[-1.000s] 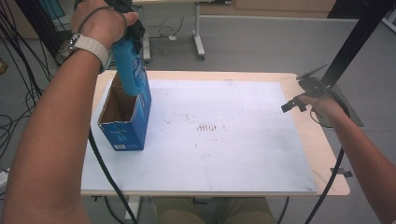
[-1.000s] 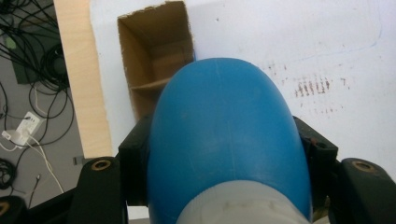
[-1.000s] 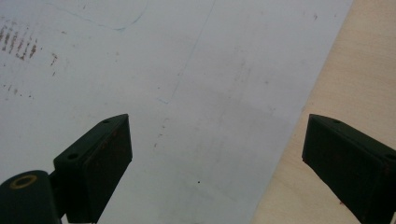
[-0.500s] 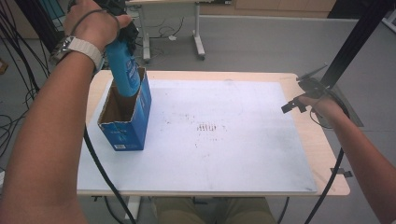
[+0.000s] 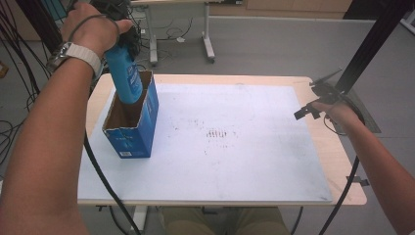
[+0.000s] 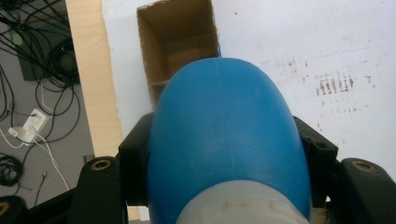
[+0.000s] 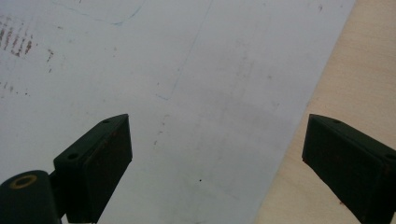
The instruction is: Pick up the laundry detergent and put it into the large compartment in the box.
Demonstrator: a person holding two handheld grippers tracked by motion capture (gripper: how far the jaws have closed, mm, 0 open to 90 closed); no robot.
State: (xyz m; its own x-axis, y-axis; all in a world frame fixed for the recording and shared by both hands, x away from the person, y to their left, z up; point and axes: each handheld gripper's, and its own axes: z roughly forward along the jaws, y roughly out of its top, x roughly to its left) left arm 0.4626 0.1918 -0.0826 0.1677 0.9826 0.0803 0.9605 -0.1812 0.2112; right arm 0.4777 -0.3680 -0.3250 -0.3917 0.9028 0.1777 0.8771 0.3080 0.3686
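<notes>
White table point(image 5: 254, 161), blue bottle point(image 5: 124, 73) raised higher

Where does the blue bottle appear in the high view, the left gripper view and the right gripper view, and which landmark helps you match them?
High view: the blue bottle is upper left, gripped in the left gripper, its lower end in the open blue box.
Left gripper view: it fills the lower centre, between the black jaws.
Right gripper view: not in it.
Shared landmark: the brown smudges on the white mat.
</notes>
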